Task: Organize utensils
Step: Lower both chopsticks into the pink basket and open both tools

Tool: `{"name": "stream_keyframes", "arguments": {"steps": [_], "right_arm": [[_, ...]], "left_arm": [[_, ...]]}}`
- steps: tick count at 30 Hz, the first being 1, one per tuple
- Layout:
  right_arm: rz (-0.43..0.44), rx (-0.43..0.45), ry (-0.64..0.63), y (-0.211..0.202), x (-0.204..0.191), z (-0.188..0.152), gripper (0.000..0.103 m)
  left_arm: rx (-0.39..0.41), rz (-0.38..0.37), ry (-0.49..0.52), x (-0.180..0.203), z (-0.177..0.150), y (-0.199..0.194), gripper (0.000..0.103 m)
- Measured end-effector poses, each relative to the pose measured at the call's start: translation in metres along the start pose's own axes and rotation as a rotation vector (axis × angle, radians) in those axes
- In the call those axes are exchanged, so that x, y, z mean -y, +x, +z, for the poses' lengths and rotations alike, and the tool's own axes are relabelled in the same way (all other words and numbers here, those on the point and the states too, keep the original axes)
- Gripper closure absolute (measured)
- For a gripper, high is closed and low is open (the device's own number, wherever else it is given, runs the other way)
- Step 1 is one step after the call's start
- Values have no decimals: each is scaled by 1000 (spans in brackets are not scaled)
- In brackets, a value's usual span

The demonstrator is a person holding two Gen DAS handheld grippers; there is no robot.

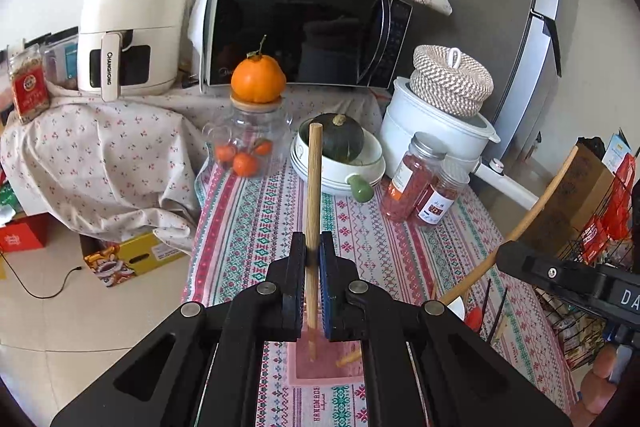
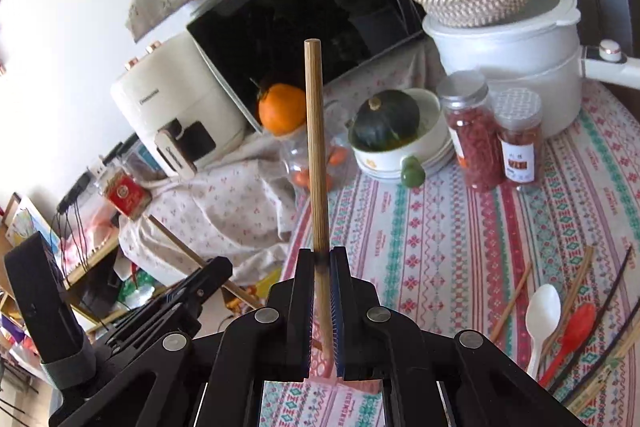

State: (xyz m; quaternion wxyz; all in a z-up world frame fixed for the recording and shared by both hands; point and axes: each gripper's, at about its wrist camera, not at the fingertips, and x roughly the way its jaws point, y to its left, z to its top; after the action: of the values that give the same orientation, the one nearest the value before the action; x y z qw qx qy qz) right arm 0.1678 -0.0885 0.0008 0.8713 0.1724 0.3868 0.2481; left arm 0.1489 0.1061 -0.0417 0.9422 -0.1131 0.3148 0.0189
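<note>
Left gripper (image 1: 311,247) clamped on a wooden stick (image 1: 314,183) that rises upright between its pads, lower end dipping to a pink holder (image 1: 304,367) on the patterned tablecloth (image 1: 400,251) — right gripper (image 2: 321,259) likewise clenched on a second wooden stick (image 2: 315,147), standing upright above the pink holder (image 2: 320,367). Off to the right on the cloth, loose and scattered: a white spoon (image 2: 542,315), a red spoon (image 2: 572,331) and several chopsticks (image 2: 516,297) — beyond them, two red-filled jars (image 2: 474,131) and a bowl with a green squash (image 2: 386,121).
</note>
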Motion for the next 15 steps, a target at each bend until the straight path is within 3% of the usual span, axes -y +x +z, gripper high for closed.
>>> {"name": "stream_keyframes", "arguments": {"steps": [9, 11, 13, 15], "right_arm": [[8, -100, 63, 38, 19, -3, 95], [28, -95, 95, 41, 25, -3, 91], [57, -101, 128, 40, 30, -3, 84], [81, -89, 144, 34, 33, -2, 65]], "left_arm": [[-16, -16, -22, -3, 3, 7, 94], [-49, 10, -36, -3, 4, 9, 82], [-54, 23, -49, -3, 4, 6, 50], [-43, 21, -56, -3, 4, 0, 39]]}}
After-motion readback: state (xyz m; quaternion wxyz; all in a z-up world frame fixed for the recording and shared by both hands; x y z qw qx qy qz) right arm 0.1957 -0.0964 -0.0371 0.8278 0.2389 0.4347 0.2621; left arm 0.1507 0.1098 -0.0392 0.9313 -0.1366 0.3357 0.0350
